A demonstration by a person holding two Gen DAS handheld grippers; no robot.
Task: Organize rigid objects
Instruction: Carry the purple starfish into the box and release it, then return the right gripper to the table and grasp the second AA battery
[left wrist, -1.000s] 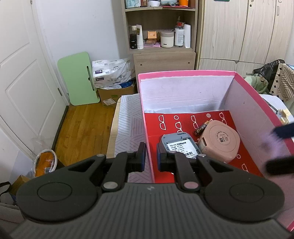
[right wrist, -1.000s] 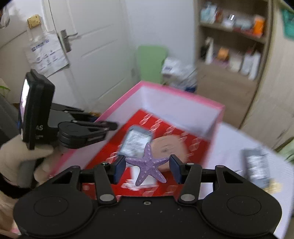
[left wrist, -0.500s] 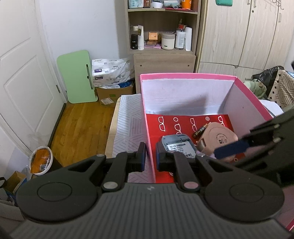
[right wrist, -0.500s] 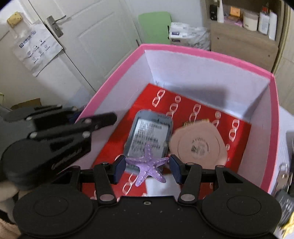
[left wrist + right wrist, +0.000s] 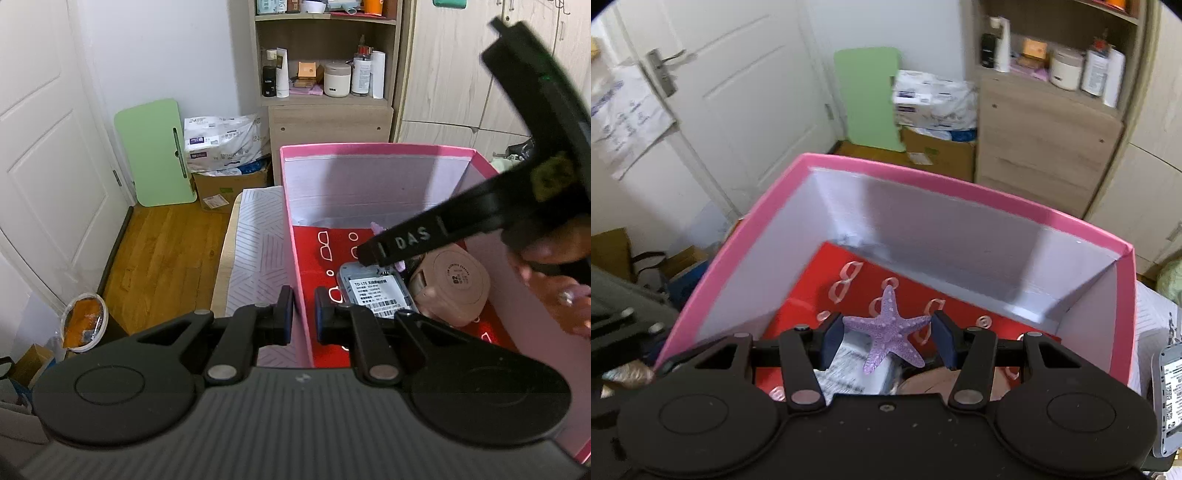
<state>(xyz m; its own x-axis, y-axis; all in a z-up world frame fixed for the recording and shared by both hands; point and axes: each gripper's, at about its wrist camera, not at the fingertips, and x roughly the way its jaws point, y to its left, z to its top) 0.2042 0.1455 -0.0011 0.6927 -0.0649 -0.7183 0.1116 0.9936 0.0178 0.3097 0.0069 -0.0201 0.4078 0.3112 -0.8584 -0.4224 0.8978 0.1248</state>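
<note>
Right hand-held gripper (image 5: 888, 338) pitched down inside pink box (image 5: 746, 236), grasping purple starfish (image 5: 888, 330); left hand-held gripper (image 5: 303, 318) clamps box wall.

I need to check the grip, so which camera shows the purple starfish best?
The right wrist view: the purple starfish sits whole between the right gripper fingers. The left wrist view shows only purple tips behind that gripper's finger.
</note>
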